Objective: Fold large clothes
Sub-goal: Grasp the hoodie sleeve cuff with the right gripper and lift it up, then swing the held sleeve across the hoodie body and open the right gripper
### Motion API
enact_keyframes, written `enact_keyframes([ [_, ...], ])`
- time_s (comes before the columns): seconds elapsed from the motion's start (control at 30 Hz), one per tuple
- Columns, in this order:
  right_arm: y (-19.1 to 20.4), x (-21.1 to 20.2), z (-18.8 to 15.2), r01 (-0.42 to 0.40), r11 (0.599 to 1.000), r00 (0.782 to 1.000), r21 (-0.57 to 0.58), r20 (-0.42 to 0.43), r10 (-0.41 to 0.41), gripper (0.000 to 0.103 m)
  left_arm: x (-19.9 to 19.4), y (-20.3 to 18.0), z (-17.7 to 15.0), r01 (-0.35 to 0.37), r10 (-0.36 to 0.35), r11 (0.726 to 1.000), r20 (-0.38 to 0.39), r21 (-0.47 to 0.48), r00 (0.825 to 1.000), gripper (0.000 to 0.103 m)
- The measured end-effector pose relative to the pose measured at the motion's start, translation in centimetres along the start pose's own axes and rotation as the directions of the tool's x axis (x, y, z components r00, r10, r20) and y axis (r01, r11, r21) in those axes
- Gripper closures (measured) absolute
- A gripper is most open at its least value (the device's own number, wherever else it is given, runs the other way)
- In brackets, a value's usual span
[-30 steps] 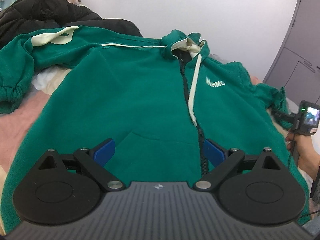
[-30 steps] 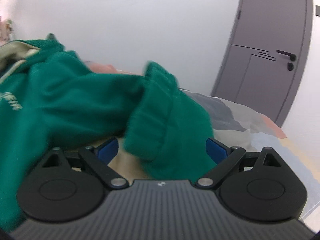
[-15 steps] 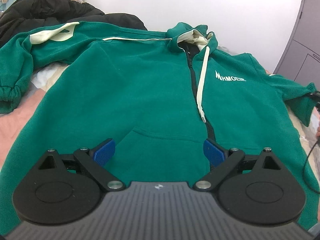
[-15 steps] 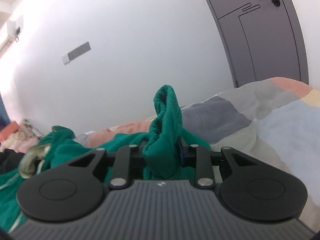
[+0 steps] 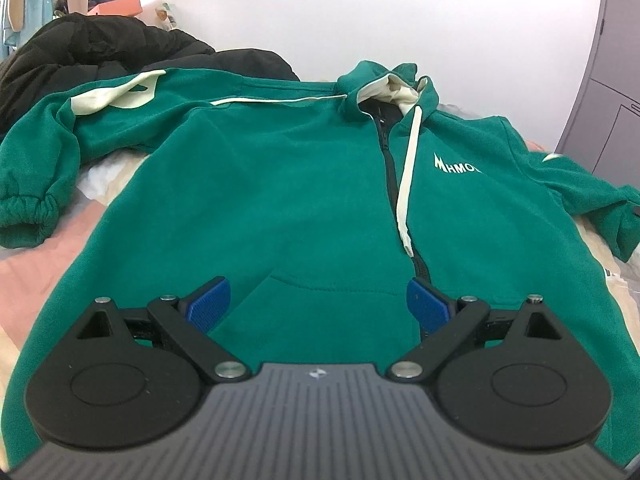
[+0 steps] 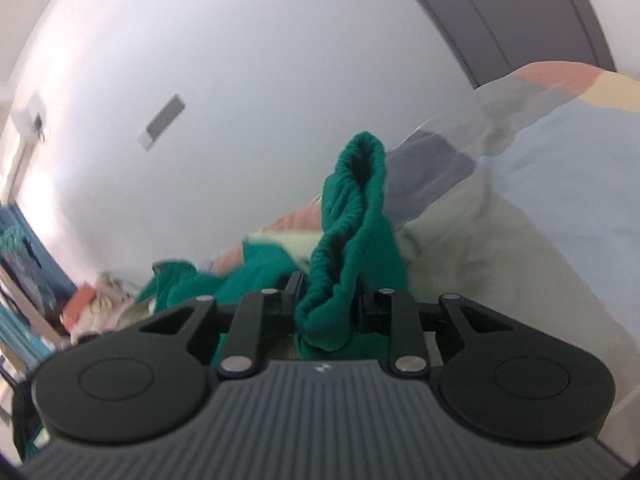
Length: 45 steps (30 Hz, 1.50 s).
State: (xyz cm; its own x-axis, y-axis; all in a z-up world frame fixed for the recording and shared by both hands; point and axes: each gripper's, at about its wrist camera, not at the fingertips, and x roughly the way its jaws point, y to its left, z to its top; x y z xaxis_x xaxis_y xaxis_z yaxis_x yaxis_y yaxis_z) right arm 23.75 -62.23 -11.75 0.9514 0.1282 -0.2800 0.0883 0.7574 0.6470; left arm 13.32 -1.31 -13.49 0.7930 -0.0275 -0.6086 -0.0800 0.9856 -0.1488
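Lying zip-up across the bed point(image 5: 24, 264) is the green hoodie point(image 5: 288, 184) — the left gripper point(image 5: 318, 304) is hovering wide over its hem, while the right gripper point(image 6: 326, 304), having just been closing, is pinching the cuff point(image 6: 352, 216).

Hoodie point(image 5: 288, 200) hem hidden behind left tongs point(image 5: 318, 304); shelf clutter point(image 6: 92, 308) blurred

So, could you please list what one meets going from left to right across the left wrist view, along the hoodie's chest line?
Gathered left sleeve cuff → plain green chest panel → black zipper → cream drawstring → white chest lettering → right sleeve.
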Motion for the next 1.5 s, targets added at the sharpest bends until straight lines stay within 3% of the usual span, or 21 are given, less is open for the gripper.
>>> enact_keyframes([
  [0.17, -1.3, -1.1, 3.0, 0.166, 0.986, 0.983, 0.004, 0.084, -0.166, 0.081, -0.1, -0.3, -0.1, 0.0, 0.0, 1.0, 0.003, 0.01, 1.0, 0.006],
  [0.27, -1.9, -1.1, 5.7, 0.263, 0.965, 0.955, -0.007, 0.143, -0.259, 0.081, 0.3, -0.1, -0.2, -0.008, 0.009, 1.0, -0.011, 0.015, 1.0, 0.006],
  [0.4, -2.7, -0.8, 9.0, 0.405, 0.914, 0.897, -0.034, 0.206, -0.39, 0.082, 1.7, 0.3, -0.6, -0.025, 0.026, 1.0, -0.074, 0.015, 0.997, 0.006],
  [0.57, -3.4, 0.4, 11.6, 0.504, 0.861, 0.847, -0.07, 0.233, -0.477, 0.082, 4.0, 0.2, -1.2, -0.062, 0.069, 0.997, -0.168, 0.048, 0.983, 0.006],
  [0.7, -2.6, 1.5, 12.1, 0.517, 0.854, 0.841, -0.065, 0.227, -0.492, 0.082, 5.0, 0.3, -1.5, -0.08, 0.083, 0.997, -0.192, 0.026, 0.978, 0.006],
  [0.87, 1.6, 1.6, 12.4, 0.464, 0.873, 0.872, -0.148, 0.249, -0.421, 0.082, 4.4, 0.6, -0.8, -0.072, 0.07, 0.997, -0.183, -0.003, 0.981, 0.006],
  [1.07, 13.8, -0.8, 13.1, 0.307, 0.892, 0.933, -0.333, 0.289, -0.213, 0.082, 2.0, 1.5, 0.6, -0.04, 0.035, 0.998, -0.108, -0.048, 0.994, 0.006],
  [1.17, 20.8, -2.9, 12.3, 0.212, 0.884, 0.953, -0.416, 0.287, -0.093, 0.082, 0.5, 2.2, 1.1, -0.031, 0.027, 0.998, -0.063, -0.062, 0.998, 0.006],
  [1.33, 31.3, -6.8, 8.7, 0.055, 0.836, 0.967, -0.545, 0.239, 0.091, 0.082, -1.9, 4.3, 1.7, 0.007, -0.009, 0.994, -0.017, -0.107, 1.0, 0.006],
  [1.5, 38.9, -8.7, 2.2, -0.083, 0.76, 0.97, -0.645, 0.121, 0.209, 0.082, -5.2, 6.7, 2.0, 0.051, -0.044, 0.987, 0.05, -0.152, 0.998, 0.006],
])
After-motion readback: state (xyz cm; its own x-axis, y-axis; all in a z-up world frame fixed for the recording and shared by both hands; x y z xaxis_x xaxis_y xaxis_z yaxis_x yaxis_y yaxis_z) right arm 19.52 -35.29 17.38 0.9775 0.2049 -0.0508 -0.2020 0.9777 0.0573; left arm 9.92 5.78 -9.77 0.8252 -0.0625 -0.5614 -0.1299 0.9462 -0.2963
